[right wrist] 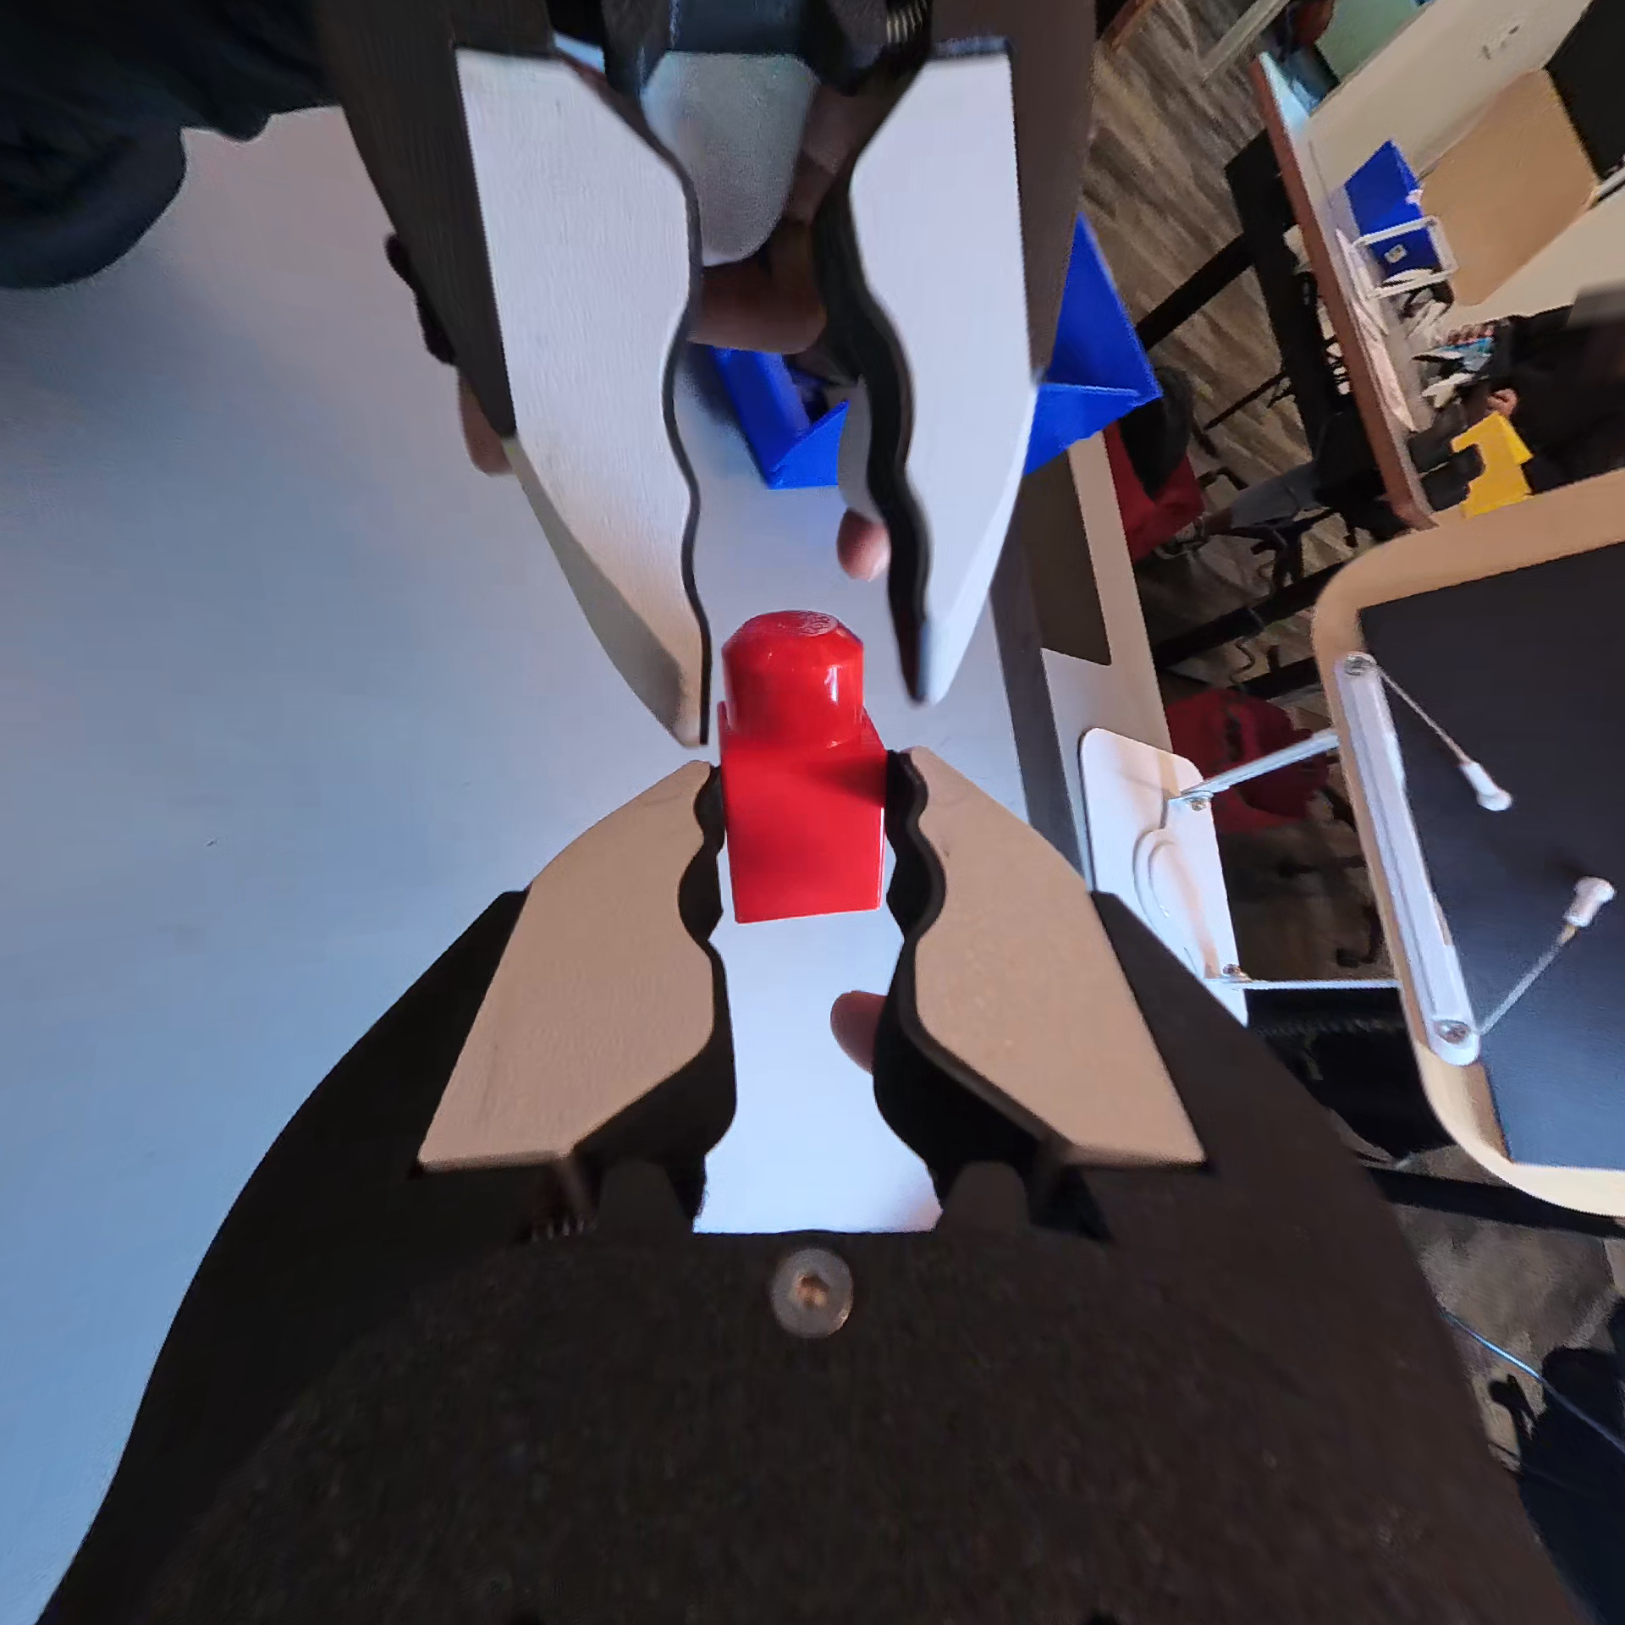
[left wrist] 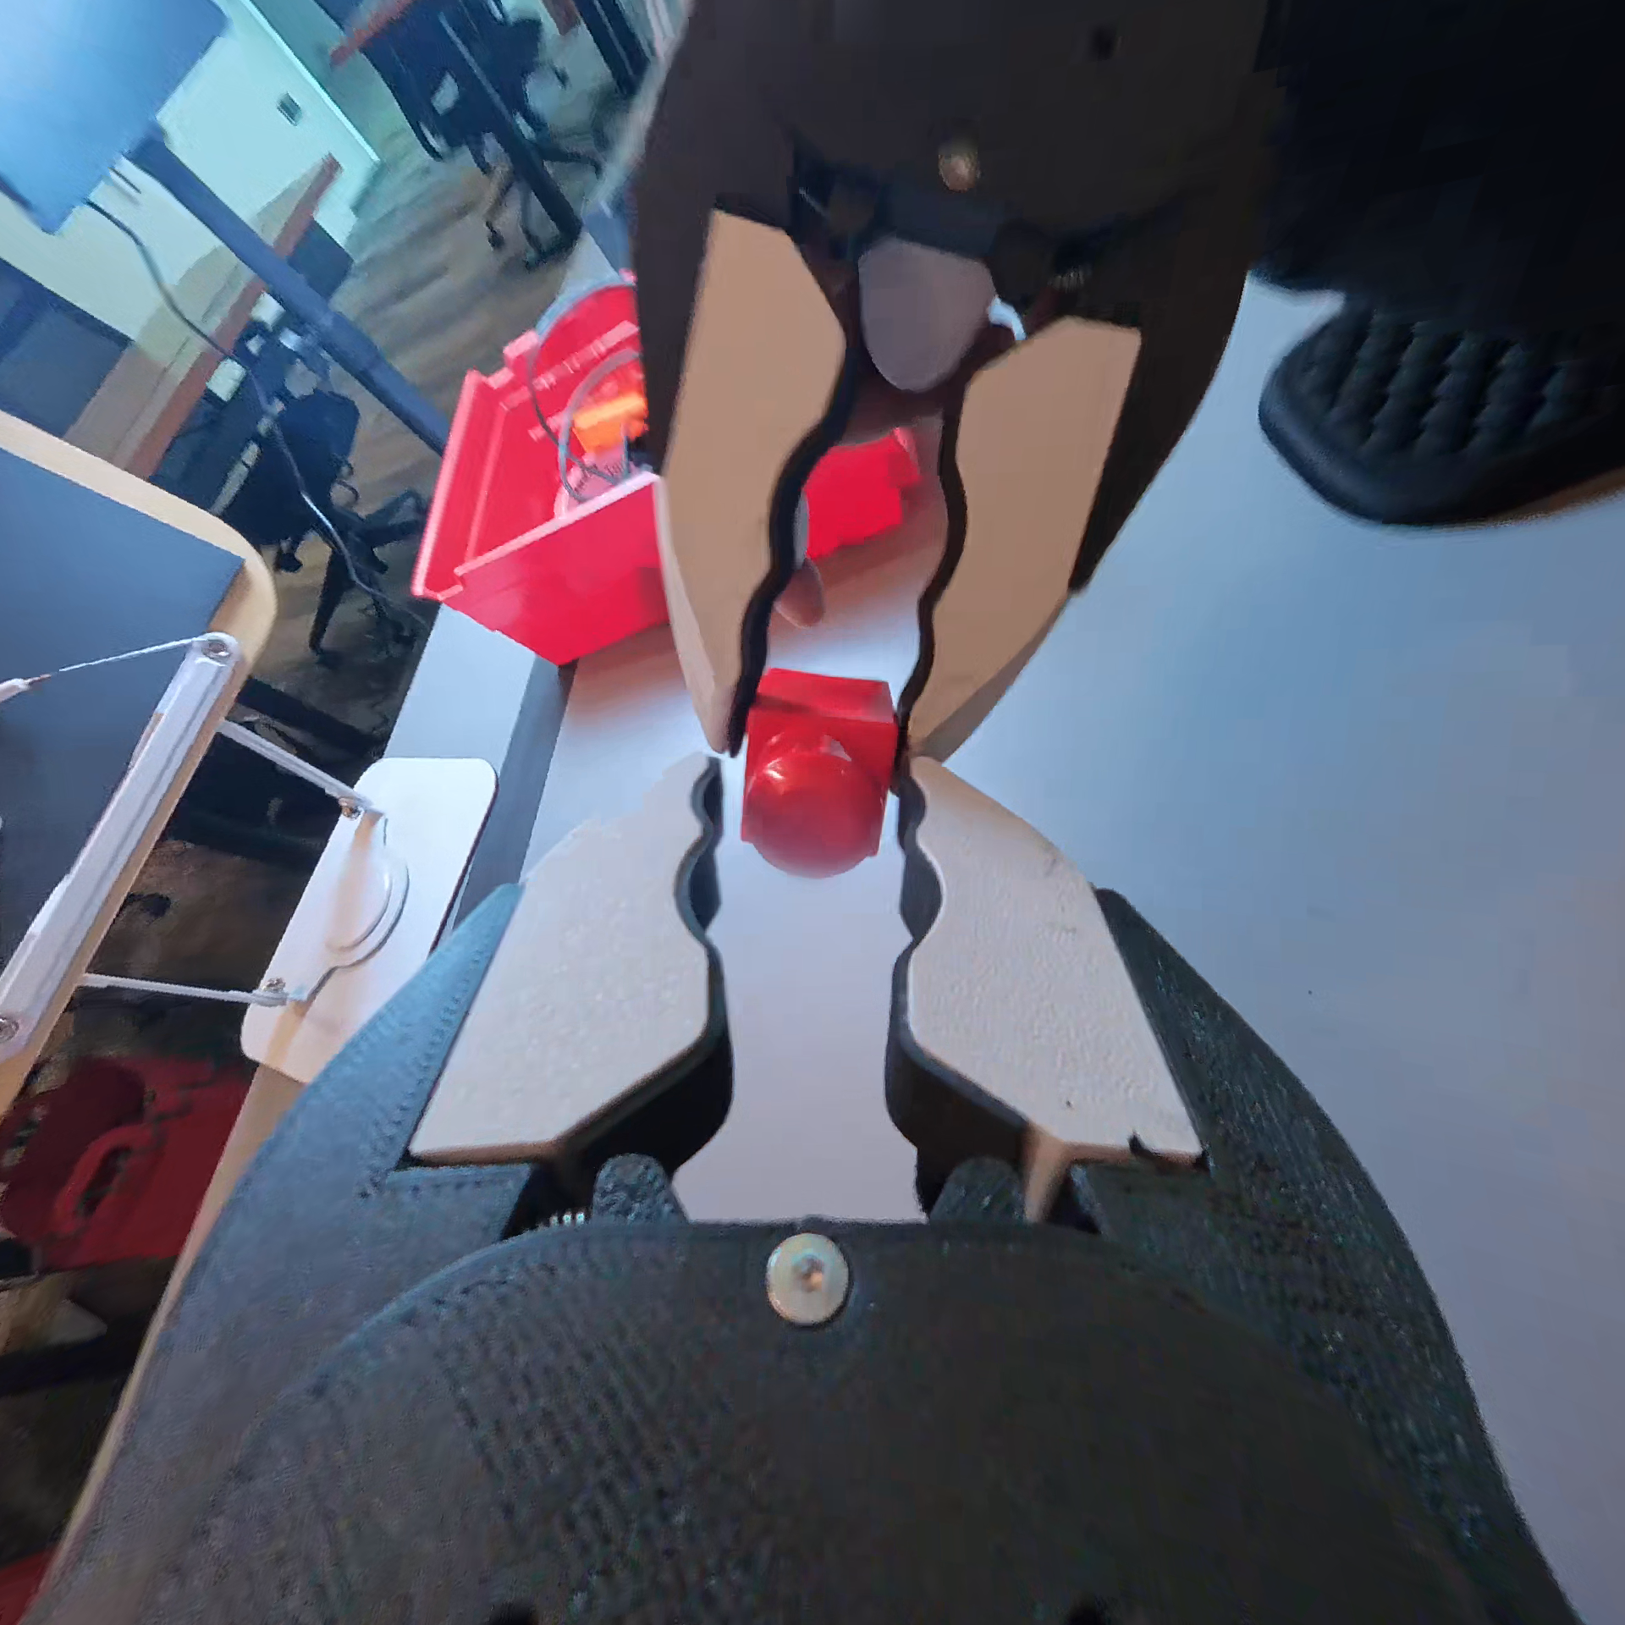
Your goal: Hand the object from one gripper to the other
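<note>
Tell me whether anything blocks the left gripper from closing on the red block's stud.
Nothing visible does. The right gripper clamps the red block by its square body, and the stud points into the open left gripper, whose fingers flank it with clear gaps.

Glossy smooth plastic red block [right wrist: 802, 796]; rough, matt black hand-held gripper [right wrist: 805, 791] body; smooth matt table [right wrist: 220, 703]

An office – desks [left wrist: 220, 229], rolling chairs [left wrist: 343, 492], a wall screen [left wrist: 79, 105]
</note>
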`<state>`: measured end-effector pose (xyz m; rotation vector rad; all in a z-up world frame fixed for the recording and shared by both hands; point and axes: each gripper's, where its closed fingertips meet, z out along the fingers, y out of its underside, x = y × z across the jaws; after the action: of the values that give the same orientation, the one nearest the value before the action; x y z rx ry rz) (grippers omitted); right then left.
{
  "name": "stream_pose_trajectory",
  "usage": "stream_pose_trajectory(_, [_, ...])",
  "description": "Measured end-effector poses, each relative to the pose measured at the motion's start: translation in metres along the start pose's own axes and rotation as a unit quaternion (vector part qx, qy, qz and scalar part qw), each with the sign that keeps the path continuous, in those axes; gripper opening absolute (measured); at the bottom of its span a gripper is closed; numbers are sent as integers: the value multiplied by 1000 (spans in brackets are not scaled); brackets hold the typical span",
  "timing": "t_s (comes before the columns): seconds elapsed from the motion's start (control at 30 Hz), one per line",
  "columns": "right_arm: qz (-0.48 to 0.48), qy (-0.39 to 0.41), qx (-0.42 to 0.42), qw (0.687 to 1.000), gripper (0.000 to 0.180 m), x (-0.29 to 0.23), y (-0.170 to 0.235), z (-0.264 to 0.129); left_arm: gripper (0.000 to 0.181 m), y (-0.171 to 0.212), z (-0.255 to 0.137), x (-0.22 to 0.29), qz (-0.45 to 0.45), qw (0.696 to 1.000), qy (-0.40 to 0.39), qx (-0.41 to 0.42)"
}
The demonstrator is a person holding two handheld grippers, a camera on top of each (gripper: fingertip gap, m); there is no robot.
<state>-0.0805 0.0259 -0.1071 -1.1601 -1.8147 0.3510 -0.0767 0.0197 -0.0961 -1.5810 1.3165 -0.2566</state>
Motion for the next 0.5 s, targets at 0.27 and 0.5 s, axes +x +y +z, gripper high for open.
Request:
stream_pose_trajectory(0.27, [161, 169, 17, 972, 36, 96, 48, -73, 42, -45, -61, -59, -122, 964, -110, 209])
stream_pose_trajectory(0.5, [320, 259, -108, 905, 35, 147, 186, -147, 15, -5, -93, -88, -190, 932, -191, 243])
